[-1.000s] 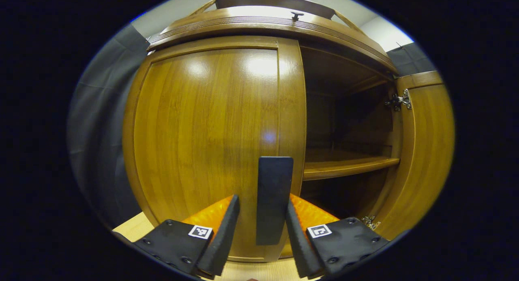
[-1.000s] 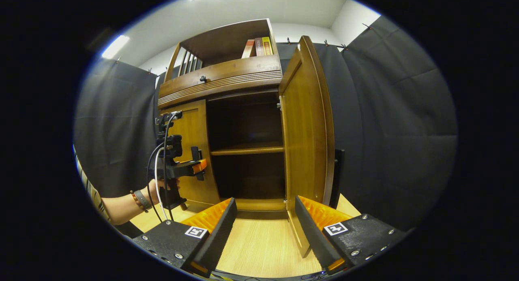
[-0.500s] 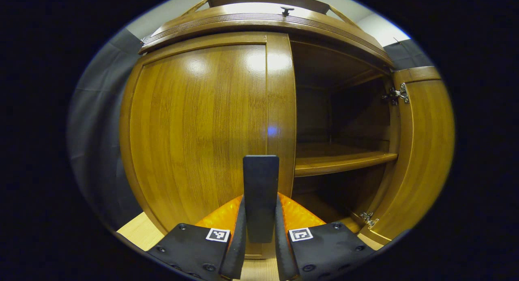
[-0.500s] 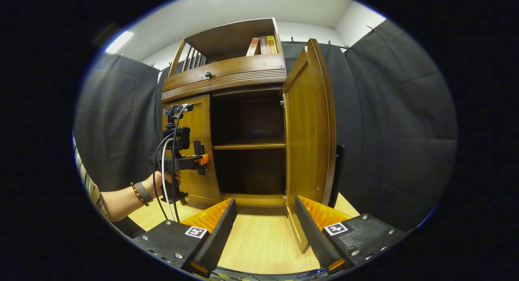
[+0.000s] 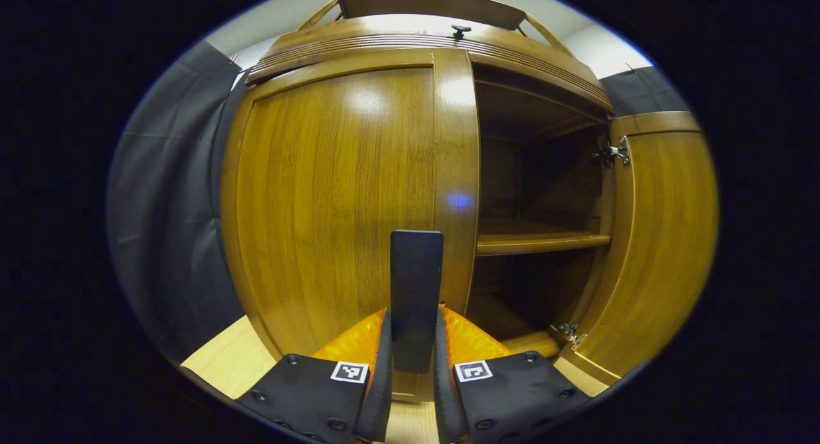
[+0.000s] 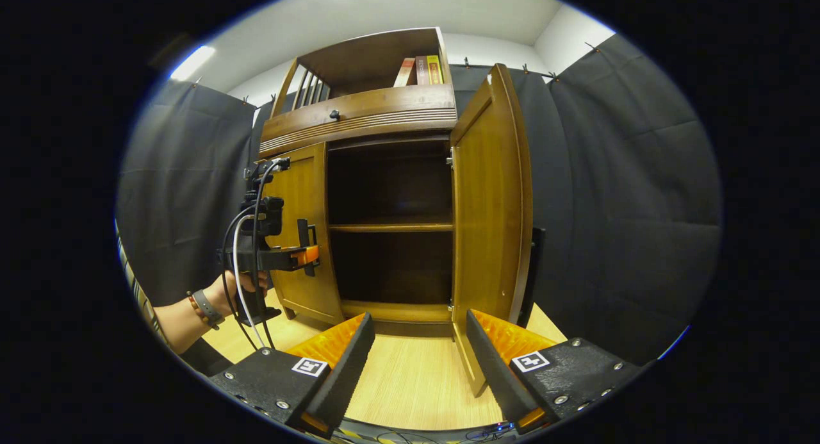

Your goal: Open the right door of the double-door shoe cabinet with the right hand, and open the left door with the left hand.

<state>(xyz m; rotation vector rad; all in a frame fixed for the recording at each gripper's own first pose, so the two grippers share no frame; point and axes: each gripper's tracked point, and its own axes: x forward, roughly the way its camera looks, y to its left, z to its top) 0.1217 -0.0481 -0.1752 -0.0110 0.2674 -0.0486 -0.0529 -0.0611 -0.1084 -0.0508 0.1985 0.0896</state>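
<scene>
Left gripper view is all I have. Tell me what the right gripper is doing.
Observer: The right gripper is open and holds nothing, back from the cabinet over the light wooden surface.
Operator: Report the outer side of the right door.
Observer: The right door stands wide open, and a dark handle shows on its outer face, past its edge.
Operator: Now give me the top of the cabinet.
Observer: Books stand at the right end of the open top shelf.
</scene>
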